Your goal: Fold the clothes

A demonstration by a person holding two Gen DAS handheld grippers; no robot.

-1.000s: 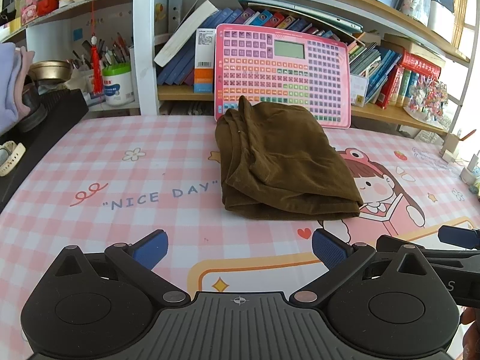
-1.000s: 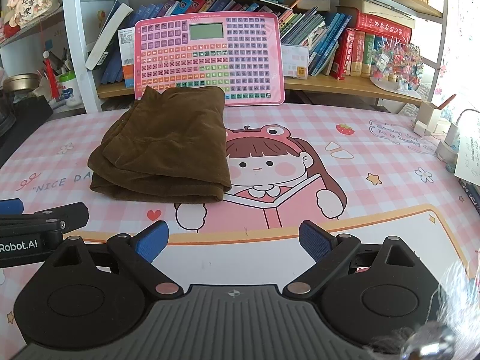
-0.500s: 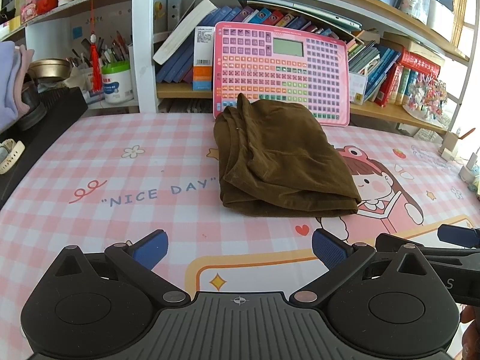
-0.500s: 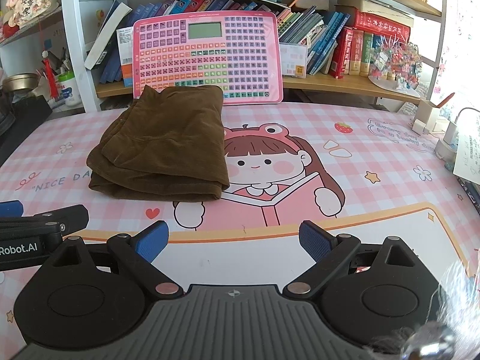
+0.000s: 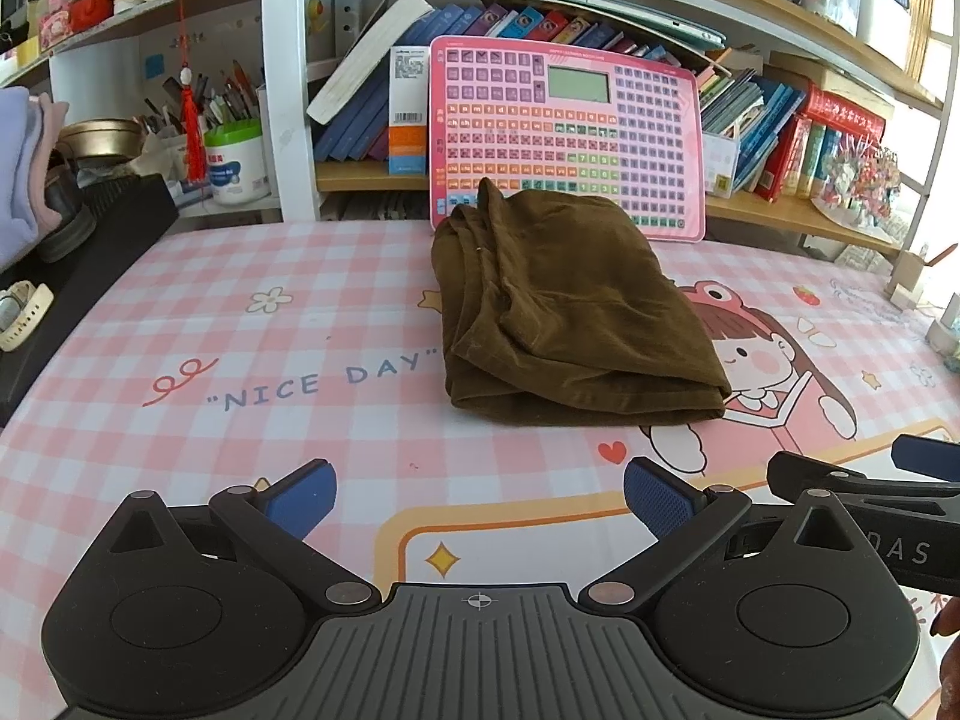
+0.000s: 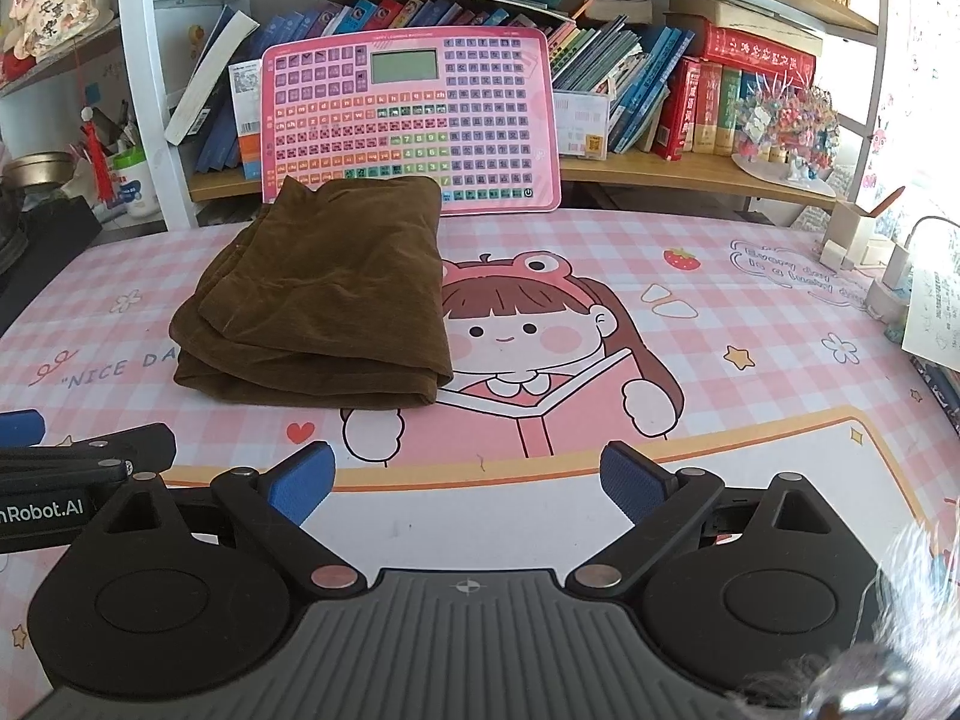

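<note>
Brown garment [image 5: 570, 312] lay folded on the pink checked mat [image 5: 270, 360], far centre, just before the pink keyboard toy [image 5: 567, 132]. Left gripper [image 5: 480, 495] and right gripper [image 6: 468, 480] hovered near, fingers wide, empty.

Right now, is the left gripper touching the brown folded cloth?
Apart. In the left wrist view, the left gripper is open, and a strip of pink checked mat lies bare between its fingertips and the brown folded cloth.

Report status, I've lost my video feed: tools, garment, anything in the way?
Left tool open, empty. Right tool open, empty. Brown garment folded on the pink mat, clear of both tools. Nothing in the way.
</note>
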